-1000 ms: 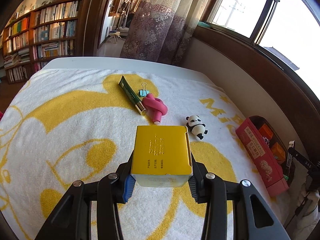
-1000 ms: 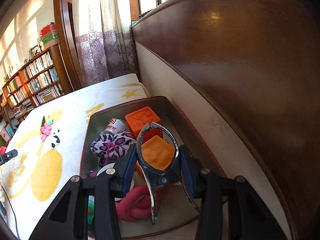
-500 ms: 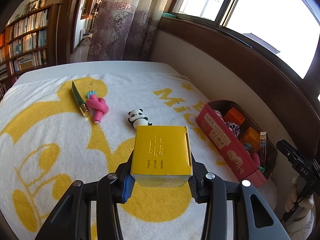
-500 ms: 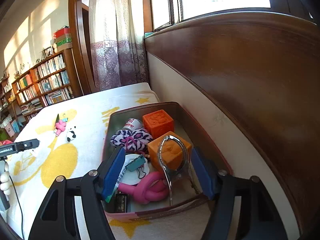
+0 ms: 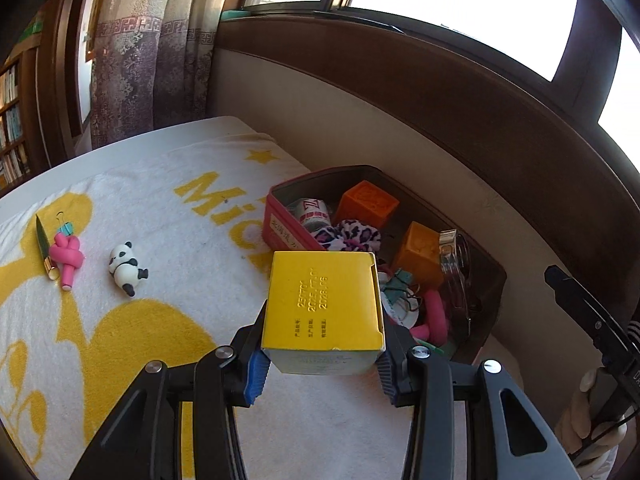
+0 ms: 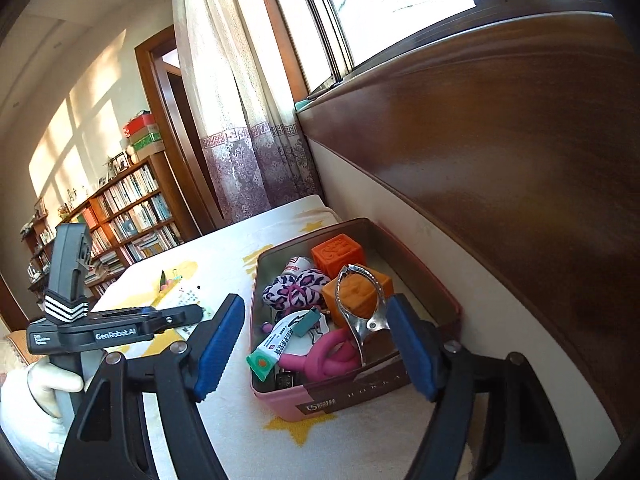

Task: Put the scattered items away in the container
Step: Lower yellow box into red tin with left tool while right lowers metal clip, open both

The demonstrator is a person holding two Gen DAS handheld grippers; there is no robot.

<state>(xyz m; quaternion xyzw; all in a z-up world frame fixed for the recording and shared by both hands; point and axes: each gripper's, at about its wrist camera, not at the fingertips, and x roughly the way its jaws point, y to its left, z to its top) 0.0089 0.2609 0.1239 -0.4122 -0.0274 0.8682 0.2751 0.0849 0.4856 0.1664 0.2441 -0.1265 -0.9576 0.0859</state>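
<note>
My left gripper (image 5: 320,364) is shut on a yellow box (image 5: 322,304), held in the air at the near left corner of the pink tin (image 5: 280,220). The tin holds two orange blocks (image 5: 366,204), a leopard-print scrunchie, a pink knot toy and clips. My right gripper (image 6: 316,344) hangs before the tin's near end (image 6: 340,396), its jaws opening wide. A metal clamp tool (image 6: 358,304) leans on an orange block inside the tin, free of the pads. On the towel to the left lie a panda figure (image 5: 126,268), a pink knot (image 5: 68,258), a green tube (image 5: 43,246) and a teal binder clip (image 5: 66,226).
A yellow-and-white towel (image 5: 160,208) covers the surface. A cream wall with a dark wooden sill (image 6: 500,152) runs close behind the tin. The left unit's black handle (image 6: 68,272), held by a gloved hand, stands to the left in the right wrist view. Bookshelves and a curtain stand at the far end.
The left gripper has carried the yellow box to the right, up to the tin. The right gripper has opened, let go of the metal tool in the tin and drawn back.
</note>
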